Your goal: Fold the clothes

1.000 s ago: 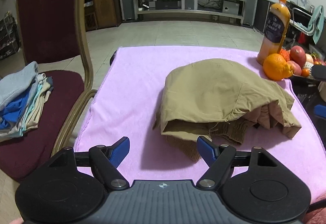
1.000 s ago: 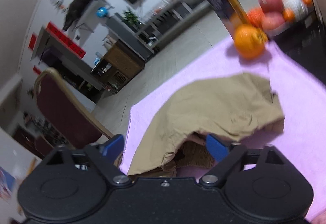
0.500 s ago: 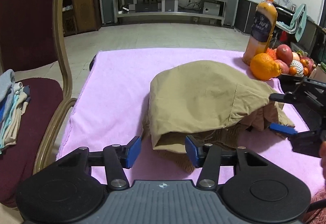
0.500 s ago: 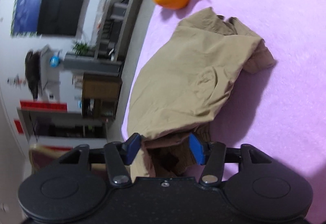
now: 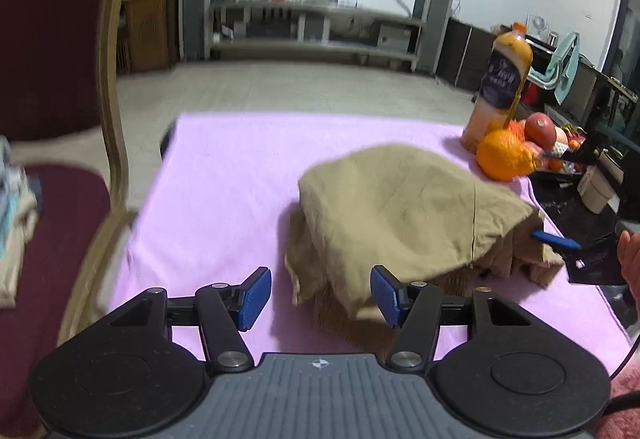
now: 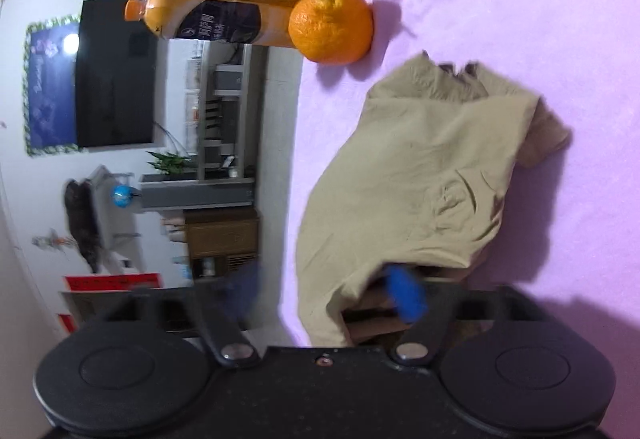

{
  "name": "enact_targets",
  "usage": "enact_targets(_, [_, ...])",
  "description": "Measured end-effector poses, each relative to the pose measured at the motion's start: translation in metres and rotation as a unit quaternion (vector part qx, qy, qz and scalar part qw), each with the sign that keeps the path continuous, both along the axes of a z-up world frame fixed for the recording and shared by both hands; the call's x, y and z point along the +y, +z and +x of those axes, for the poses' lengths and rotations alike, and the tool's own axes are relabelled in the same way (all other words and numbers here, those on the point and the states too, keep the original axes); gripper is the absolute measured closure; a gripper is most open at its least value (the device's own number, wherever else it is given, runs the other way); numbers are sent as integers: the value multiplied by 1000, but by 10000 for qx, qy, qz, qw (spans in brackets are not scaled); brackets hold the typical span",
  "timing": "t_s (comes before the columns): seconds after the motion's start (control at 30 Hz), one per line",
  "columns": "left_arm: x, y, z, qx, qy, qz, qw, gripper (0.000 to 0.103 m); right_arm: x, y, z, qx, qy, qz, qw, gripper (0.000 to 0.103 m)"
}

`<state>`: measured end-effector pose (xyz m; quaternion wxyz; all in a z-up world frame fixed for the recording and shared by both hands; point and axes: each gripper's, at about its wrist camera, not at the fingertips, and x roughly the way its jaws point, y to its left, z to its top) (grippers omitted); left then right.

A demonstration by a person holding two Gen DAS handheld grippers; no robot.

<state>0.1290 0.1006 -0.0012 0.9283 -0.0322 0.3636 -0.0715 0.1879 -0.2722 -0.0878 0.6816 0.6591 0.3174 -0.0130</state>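
A crumpled khaki garment (image 5: 400,215) lies on the pink towel (image 5: 224,175), right of the middle. My left gripper (image 5: 320,297) is low at the garment's near left corner. Its jaws are opening, with that corner lying loose between the blue pads, untouched by them. My right gripper (image 6: 324,293), rolled on its side, is at the garment (image 6: 420,175)'s right edge. Its jaws are opening too. One blue fingertip (image 6: 404,297) sits inside the fold under the top layer, and the same fingertip (image 5: 554,240) shows in the left wrist view. Neither gripper grips cloth.
An orange (image 5: 502,155), a juice bottle (image 5: 500,91) and a plate of fruit (image 5: 544,131) stand at the towel's far right corner. On the left, a dark red chair (image 5: 68,199) holds a stack of folded clothes (image 5: 12,215). A hand (image 5: 630,259) shows at the right edge.
My left gripper moved in toward the garment's near left corner; its jaws narrowed, then widened. My right gripper rolled onto its side, sank to the garment's right edge, and its jaws widened again.
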Motion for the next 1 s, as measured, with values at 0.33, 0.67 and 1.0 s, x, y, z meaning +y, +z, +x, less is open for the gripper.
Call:
enact_targets(0.33, [10,-6,-1,260,196,39,9995,45,-3,-31,2,851,-694,-463,9929,85])
enact_targets(0.67, [51,11,3,101,664,-414,9969,45,80,160,77,-792,782,-3436,9325,99])
enact_targets(1.0, [56,-5,17,416,525,-568,9961,45,275,230,187,-1505,2141,-4796,8375,84])
